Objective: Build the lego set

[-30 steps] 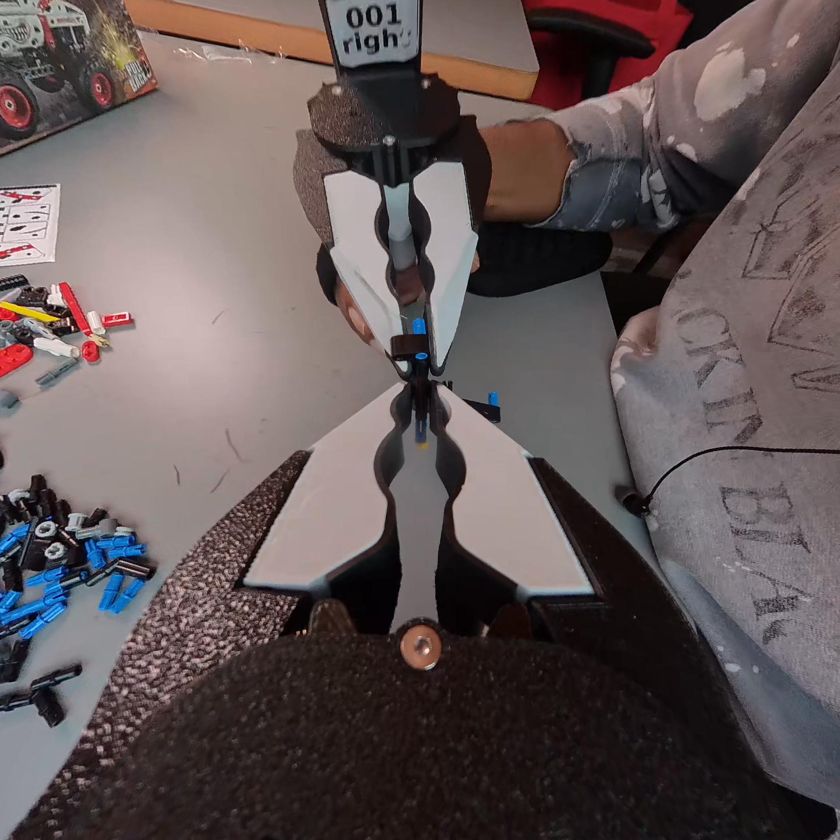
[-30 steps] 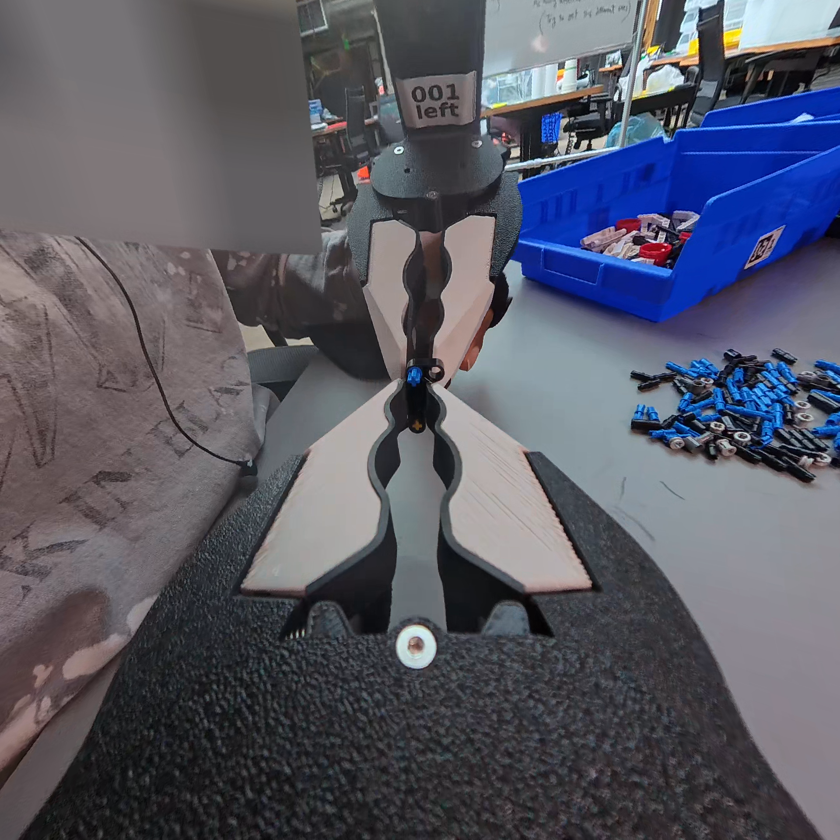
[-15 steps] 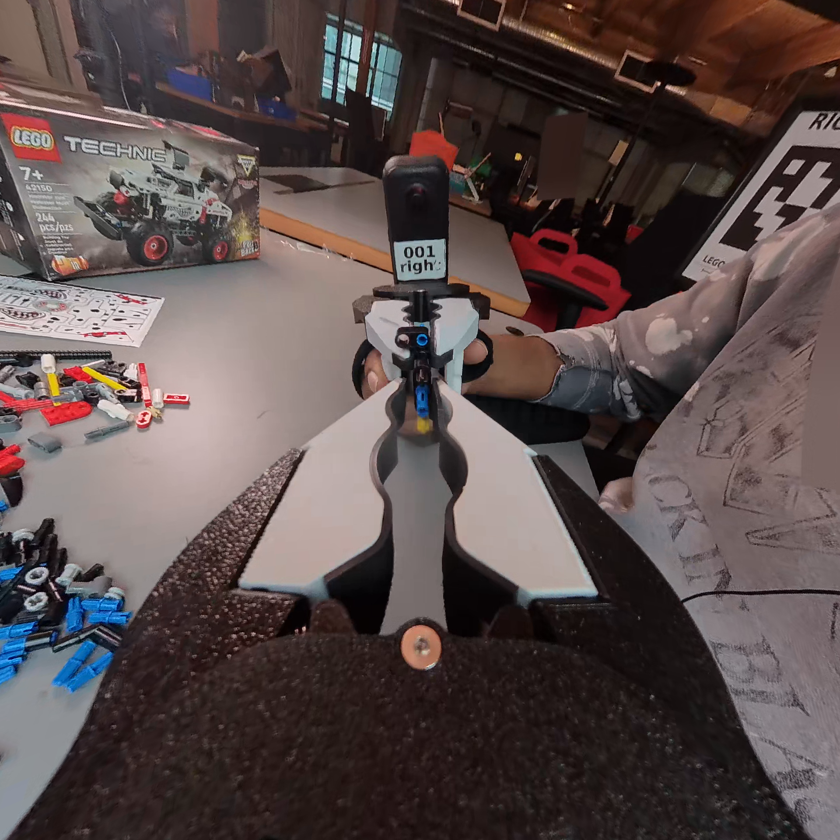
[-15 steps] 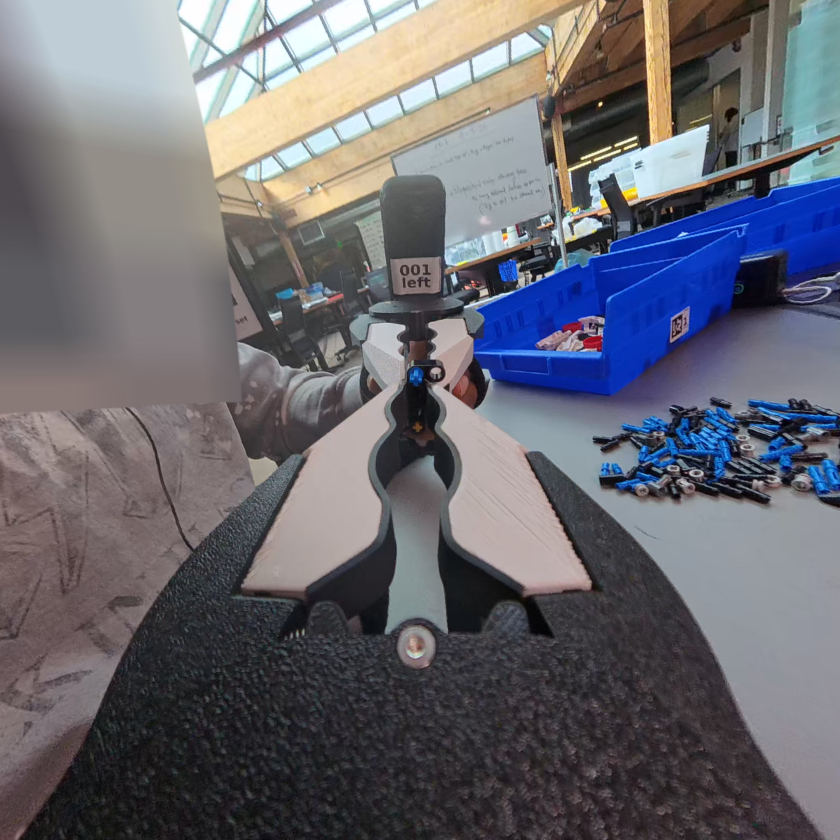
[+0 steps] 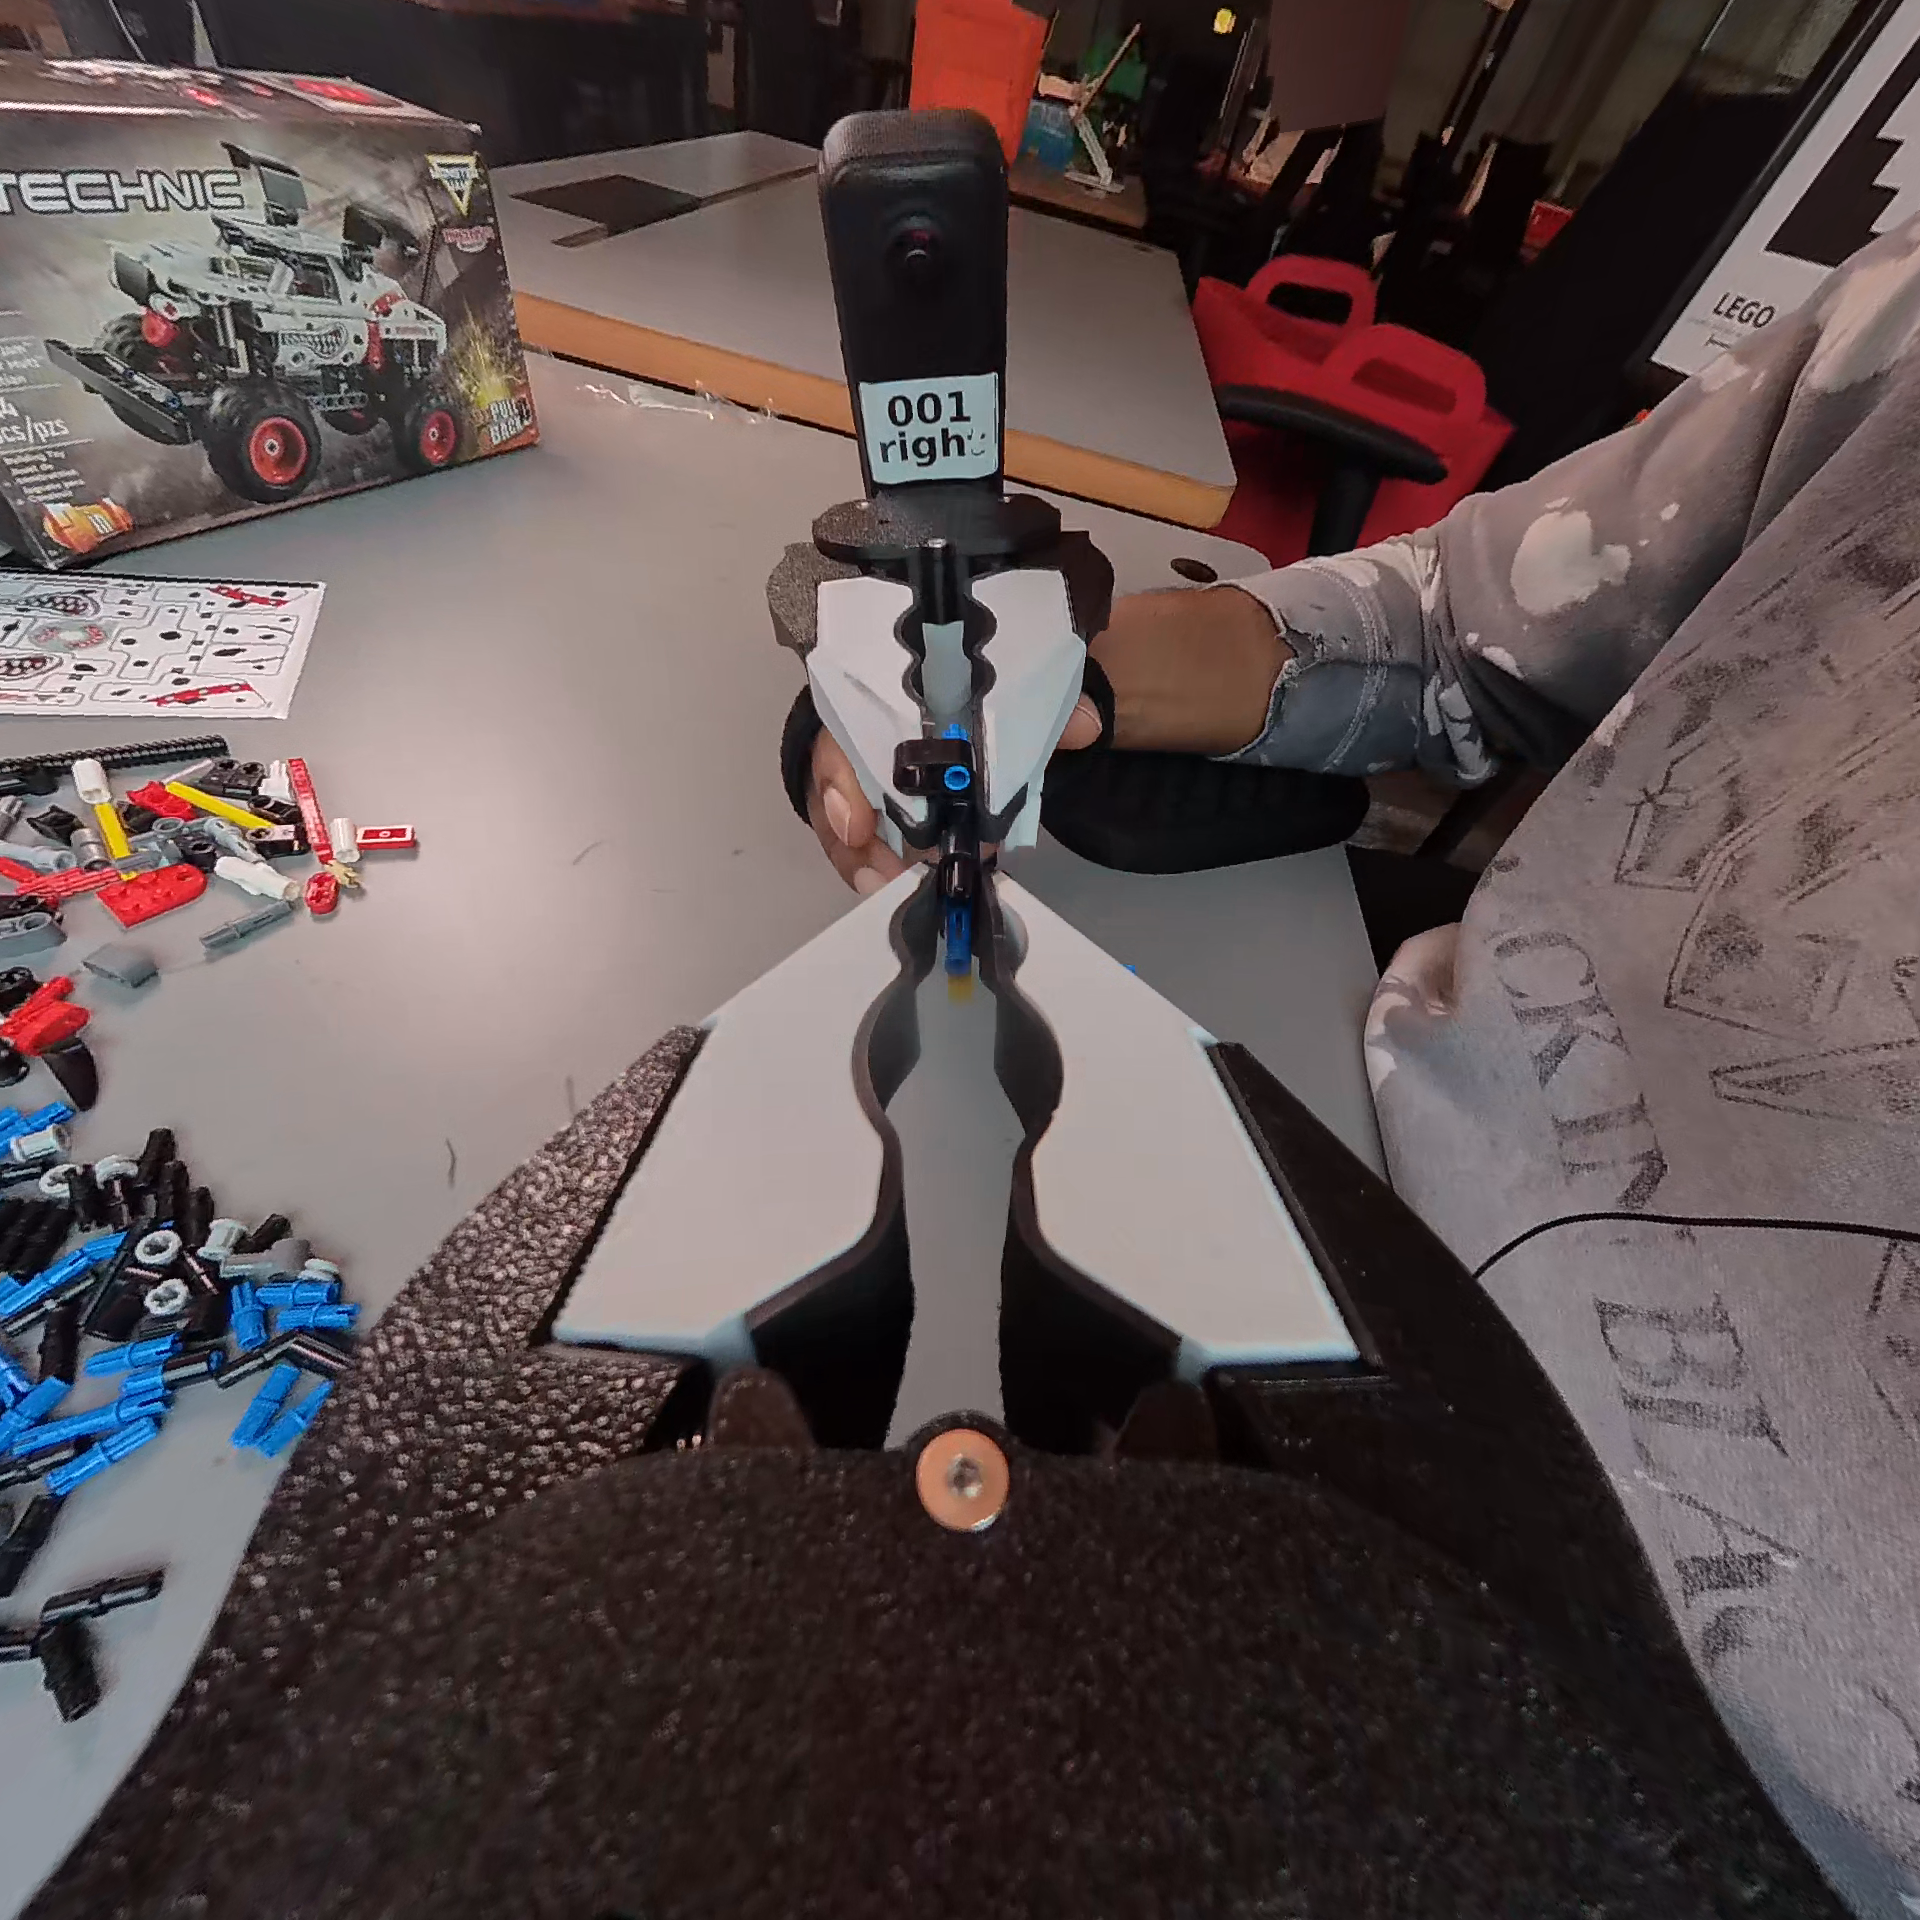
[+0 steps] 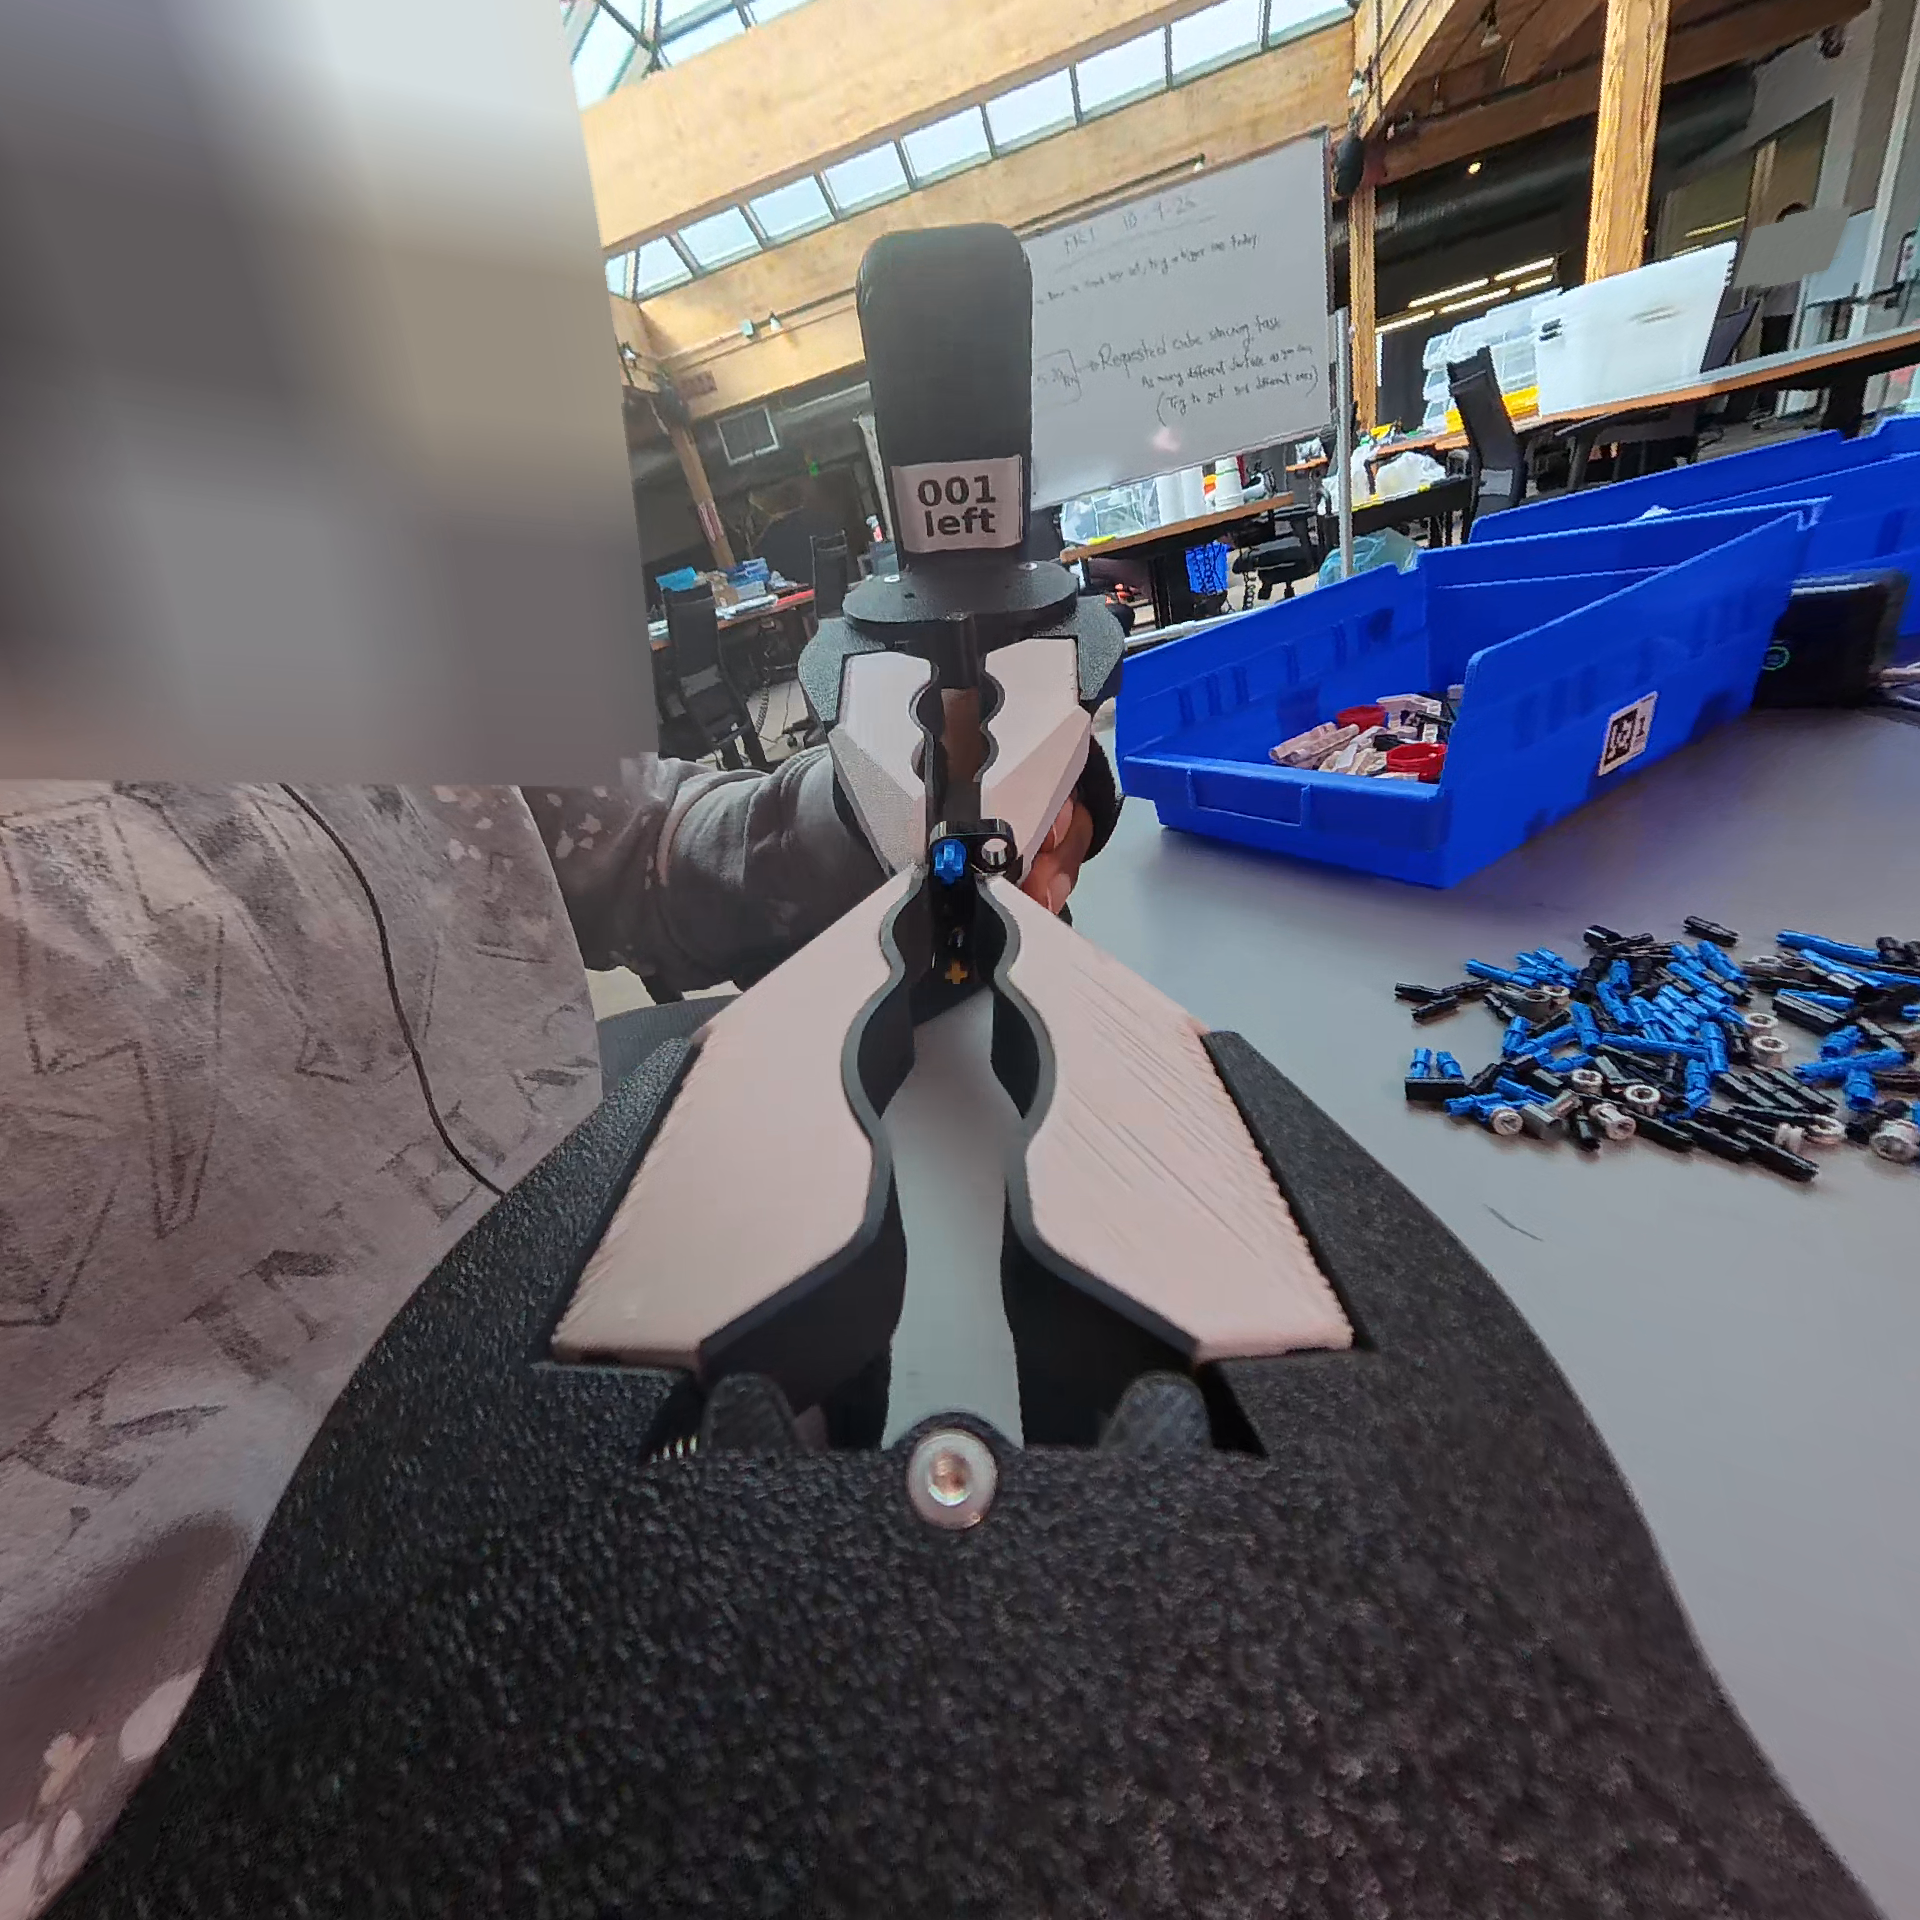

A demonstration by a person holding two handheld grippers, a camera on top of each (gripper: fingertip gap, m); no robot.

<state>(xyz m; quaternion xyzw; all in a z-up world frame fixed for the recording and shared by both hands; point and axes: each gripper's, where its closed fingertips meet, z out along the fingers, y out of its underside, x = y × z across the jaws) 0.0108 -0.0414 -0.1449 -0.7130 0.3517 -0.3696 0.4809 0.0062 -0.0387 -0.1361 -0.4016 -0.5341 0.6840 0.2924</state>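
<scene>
A small Lego assembly [image 5: 957,928] of black connectors, blue pins and a yellow axle end is held in the air above the grey table [image 5: 623,727]. My left gripper [image 5: 957,896] is shut on its near end. My right gripper [image 5: 951,831] faces it tip to tip and is shut on the far end, where a black connector with a blue pin [image 5: 928,774] sticks out. In the right wrist view my right gripper [image 6: 956,896] is shut on the black part with the yellow axle end [image 6: 954,968], and the left gripper [image 6: 961,847] meets it just behind the black connector [image 6: 971,831].
A Lego box [image 5: 239,312] and a sticker sheet [image 5: 145,644] lie at the far left. Piles of red, yellow and grey parts [image 5: 156,831] and blue and black pins [image 5: 135,1330] [image 6: 1683,1039] lie on the table. Blue bins [image 6: 1455,748] stand behind. The person's torso [image 5: 1714,1039] is close by. Both grippers' tips are close together, under 4 cm apart.
Both grippers stayed shut tip to tip on the assembly. They tilted up from pointing down at the table to nearly level, then dipped slightly and drew closer together.
</scene>
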